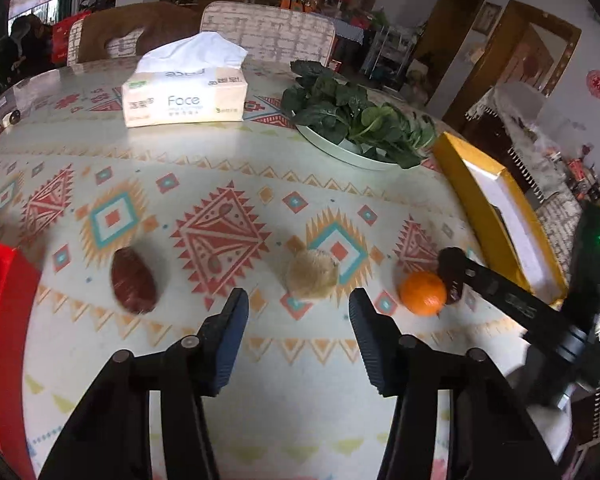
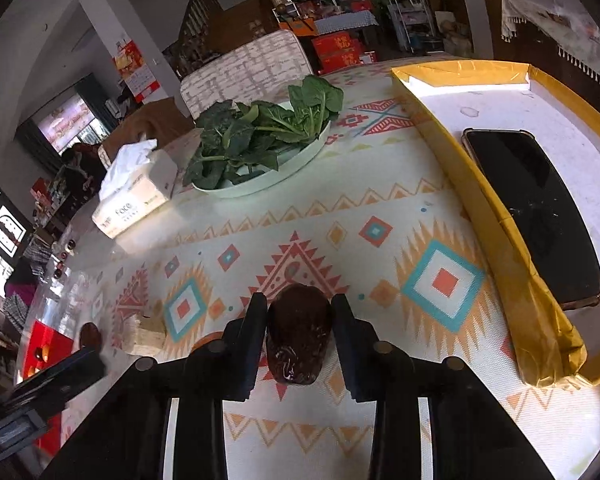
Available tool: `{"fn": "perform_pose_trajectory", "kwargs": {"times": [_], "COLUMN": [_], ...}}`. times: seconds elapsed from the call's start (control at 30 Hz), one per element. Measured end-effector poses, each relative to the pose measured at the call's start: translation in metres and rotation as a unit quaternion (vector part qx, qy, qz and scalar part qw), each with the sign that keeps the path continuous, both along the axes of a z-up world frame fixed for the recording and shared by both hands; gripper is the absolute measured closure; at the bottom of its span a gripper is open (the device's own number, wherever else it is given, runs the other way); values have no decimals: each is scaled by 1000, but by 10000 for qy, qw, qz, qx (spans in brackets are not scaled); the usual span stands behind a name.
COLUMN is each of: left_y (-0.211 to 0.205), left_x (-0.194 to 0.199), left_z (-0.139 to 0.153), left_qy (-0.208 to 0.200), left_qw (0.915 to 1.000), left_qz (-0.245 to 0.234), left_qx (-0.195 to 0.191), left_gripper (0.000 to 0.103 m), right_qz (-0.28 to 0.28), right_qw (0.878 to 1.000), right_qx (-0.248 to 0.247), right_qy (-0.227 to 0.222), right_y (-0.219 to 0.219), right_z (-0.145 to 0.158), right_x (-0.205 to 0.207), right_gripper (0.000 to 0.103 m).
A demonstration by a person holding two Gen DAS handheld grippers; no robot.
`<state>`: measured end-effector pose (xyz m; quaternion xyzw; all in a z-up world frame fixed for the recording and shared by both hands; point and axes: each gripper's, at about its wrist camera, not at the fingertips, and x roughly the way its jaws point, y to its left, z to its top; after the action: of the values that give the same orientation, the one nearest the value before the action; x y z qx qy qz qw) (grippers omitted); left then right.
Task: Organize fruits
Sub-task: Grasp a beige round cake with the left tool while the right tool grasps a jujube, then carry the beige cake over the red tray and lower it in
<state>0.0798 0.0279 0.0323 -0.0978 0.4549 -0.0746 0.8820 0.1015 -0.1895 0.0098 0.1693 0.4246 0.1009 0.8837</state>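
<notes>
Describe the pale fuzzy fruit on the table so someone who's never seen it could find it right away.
On the patterned tablecloth, three fruits lie in a row nearest the left gripper. The pale fuzzy fruit is the middle one, between a dark reddish-brown fruit and an orange, and the only tan, hairy one.

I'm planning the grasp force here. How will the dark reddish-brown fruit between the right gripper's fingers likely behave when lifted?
The dark fruit looks glossy and wrinkled, so it may be a bit slippery and soft under pressure. Its oblong, rounded shape suggests it could roll if released. The right gripper brackets its widest part, which should hold it.
</notes>
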Motion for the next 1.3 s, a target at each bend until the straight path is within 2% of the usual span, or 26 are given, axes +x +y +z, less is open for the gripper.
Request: {"fn": "perform_pose_trajectory", "kwargs": {"times": [0.23, 0.27, 0.3, 0.33, 0.47, 0.6, 0.73, 0.83, 0.93, 1.0, 1.13, 1.3], "left_y": [-26, -29, -30, -31, -31, -23, -1, 29, 59, 76, 117, 138], "left_x": [14, 16, 17, 17, 11, -9, -49, -88, -120, -134, -161, -178], "left_z": [-12, -15, -16, -17, -14, 4, 35, 60, 74, 77, 82, 84], "left_qy": [-44, -43, -48, -40, -205, -438, -757, -1008, -1184, -1232, -1287, -1417], "left_qw": [9980, 9972, 9969, 9965, 9954, 9954, 9948, 9931, 9900, 9885, 9833, 9783], "left_qz": [-113, -99, -100, -118, -20, 35, 111, 353, 675, 832, 1255, 1481], "left_qx": [622, 736, 780, 830, 939, 855, 672, 484, 358, 281, 297, 316], "left_gripper": [51, 53, 68, 72, 73, 73, 73, 73, 73, 73, 73, 73], "right_qz": [55, 65, 78, 87, 53, -2, 41, 137, 220, 298, 204, 200], "right_qw": [9992, 9991, 9989, 9988, 9978, 9973, 9976, 9984, 9992, 9989, 9991, 9993], "right_qx": [385, 423, 456, 484, 664, 733, 690, 546, 303, 293, -34, 111], "right_qy": [-7, -1, 4, 9, 49, 17, -47, -86, -172, -215, -373, -306], "right_y": [-9, -9, -10, -10, -17, -21, -17, -8, 5, 11, 22, 28], "right_z": [3, 3, 3, 3, 2, 4, 7, 9, 12, 15, 25, 35], "right_x": [-3, -3, -4, -4, -6, -6, -11, -15, -20, -23, -33, -53], "right_gripper": [67, 67, 67, 67, 67, 67, 67, 67, 67, 67, 67, 67]}}
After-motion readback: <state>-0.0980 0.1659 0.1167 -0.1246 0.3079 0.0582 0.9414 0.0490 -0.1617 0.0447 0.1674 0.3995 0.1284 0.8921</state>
